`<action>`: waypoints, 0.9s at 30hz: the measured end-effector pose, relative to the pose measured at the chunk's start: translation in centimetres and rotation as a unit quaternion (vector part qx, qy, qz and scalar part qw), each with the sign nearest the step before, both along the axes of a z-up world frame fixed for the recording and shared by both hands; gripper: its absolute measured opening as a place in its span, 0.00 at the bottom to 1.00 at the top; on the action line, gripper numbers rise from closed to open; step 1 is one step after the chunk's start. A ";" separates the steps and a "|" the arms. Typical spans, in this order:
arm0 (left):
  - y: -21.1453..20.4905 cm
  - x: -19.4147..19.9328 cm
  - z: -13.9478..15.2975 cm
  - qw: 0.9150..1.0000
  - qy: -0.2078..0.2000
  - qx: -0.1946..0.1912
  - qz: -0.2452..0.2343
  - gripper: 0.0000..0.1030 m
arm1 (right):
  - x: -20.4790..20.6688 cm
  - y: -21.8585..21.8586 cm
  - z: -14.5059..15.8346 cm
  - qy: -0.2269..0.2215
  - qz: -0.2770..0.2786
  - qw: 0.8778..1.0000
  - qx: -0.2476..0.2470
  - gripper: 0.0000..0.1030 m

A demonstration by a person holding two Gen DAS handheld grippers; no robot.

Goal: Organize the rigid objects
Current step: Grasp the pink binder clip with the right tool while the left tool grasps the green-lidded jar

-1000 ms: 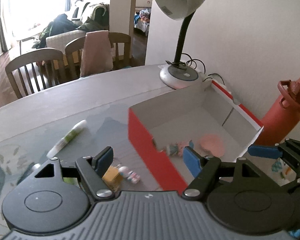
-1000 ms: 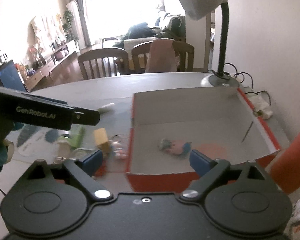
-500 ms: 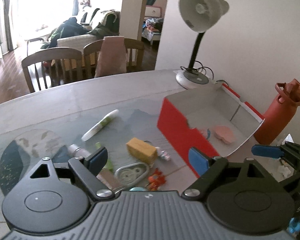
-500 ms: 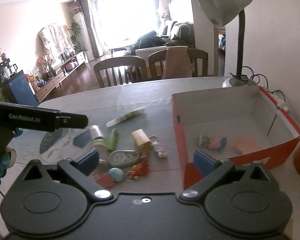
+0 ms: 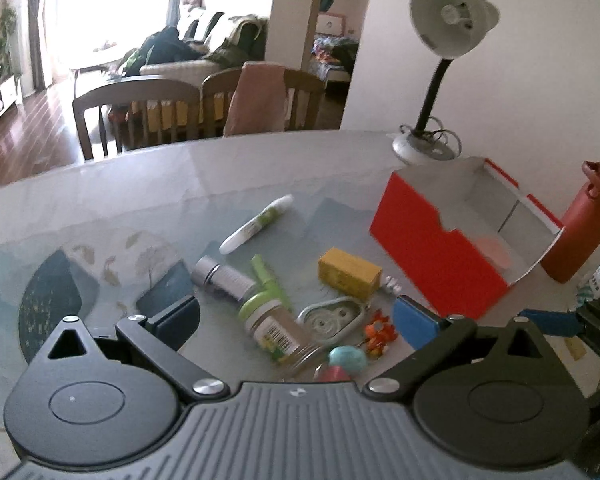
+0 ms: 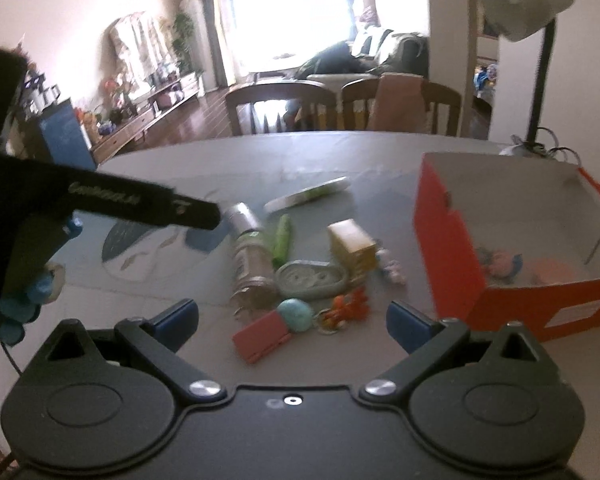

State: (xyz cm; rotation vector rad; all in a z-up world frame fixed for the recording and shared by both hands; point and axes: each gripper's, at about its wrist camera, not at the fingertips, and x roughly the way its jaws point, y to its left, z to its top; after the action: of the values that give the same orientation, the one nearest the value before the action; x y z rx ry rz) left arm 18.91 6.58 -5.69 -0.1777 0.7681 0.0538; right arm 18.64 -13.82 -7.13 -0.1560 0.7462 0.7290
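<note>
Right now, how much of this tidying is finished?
Barely begun. Done: a small pink-and-blue figure and a pink disc lie in the red cardboard box. In hand: nothing; both grippers are open. Left: yellow block, glass jar and other trinkets.

A white desk lamp [image 5: 444, 40] stands at the table's far right by the wall. A red water bottle [image 5: 580, 224] stands right of it, nearer. Wooden chairs [image 5: 140, 112] line the far edge.
</note>
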 end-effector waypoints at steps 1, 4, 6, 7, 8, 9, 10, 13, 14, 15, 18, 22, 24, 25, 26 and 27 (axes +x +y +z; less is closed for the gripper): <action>0.4 0.1 -0.5 1.000 0.004 -0.004 0.003 1.00 | -0.2 0.4 -0.4 -0.001 0.004 1.000 -0.003 0.97; 1.2 0.1 -1.9 1.000 0.012 -0.002 0.016 1.00 | -0.6 1.5 -1.4 -0.001 0.018 1.000 -0.011 0.97; 1.6 0.3 -2.8 1.000 0.018 -0.004 0.022 1.00 | -0.7 2.2 -2.3 -0.001 0.027 0.999 -0.019 0.96; 1.8 0.5 -3.2 0.999 0.021 -0.005 0.024 1.00 | -0.7 2.5 -2.7 0.000 0.032 0.999 -0.022 0.95; 2.0 0.7 -3.6 0.999 0.024 -0.005 0.026 1.00 | -0.7 2.8 -3.1 0.002 0.037 0.999 -0.025 0.94; 2.1 0.9 -4.0 0.999 0.026 -0.005 0.030 1.00 | -0.7 3.2 -3.6 0.002 0.041 0.999 -0.029 0.94; 2.3 1.1 -4.3 0.999 0.029 -0.006 0.035 1.00 | -0.7 3.5 -4.0 0.003 0.046 0.998 -0.032 0.93; 2.5 1.8 -5.1 0.999 0.033 -0.006 0.041 1.00 | -0.4 4.5 -5.4 0.005 0.063 0.997 -0.043 0.90; 2.5 2.1 -5.3 0.999 0.034 -0.006 0.042 1.00 | -0.3 4.8 -5.9 0.005 0.069 0.996 -0.046 0.90; 2.5 2.3 -5.5 0.999 0.035 -0.005 0.042 1.00 | -0.1 5.1 -6.3 0.005 0.074 0.996 -0.050 0.90; 2.5 3.1 -6.0 0.998 0.037 -0.004 0.043 1.00 | 0.5 5.8 -7.9 0.005 0.089 0.994 -0.060 0.85; 2.4 4.2 -7.1 0.998 0.044 -0.006 0.043 1.00 | 1.6 6.5 -9.4 0.007 0.095 0.993 -0.071 0.81; 2.2 4.7 -7.7 0.998 0.049 -0.004 0.041 1.00 | 2.0 6.6 -9.9 0.014 0.094 0.993 -0.071 0.79; 2.1 4.9 -8.0 0.998 0.052 -0.002 0.041 1.00 | 2.1 6.6 -10.1 0.018 0.095 0.993 -0.069 0.78; 2.1 5.1 -8.3 0.998 0.054 -0.002 0.041 1.00 | 2.2 6.6 -10.3 0.020 0.097 0.993 -0.068 0.78; 2.1 5.2 -8.5 0.998 0.055 -0.003 0.042 1.00 | 2.2 6.7 -10.5 0.019 0.097 0.993 -0.069 0.78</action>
State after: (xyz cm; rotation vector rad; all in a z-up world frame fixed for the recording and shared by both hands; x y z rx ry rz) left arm 24.15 8.70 -14.15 -0.2139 0.8701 0.1415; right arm 20.80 -7.09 -17.66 -0.3450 0.8264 0.8676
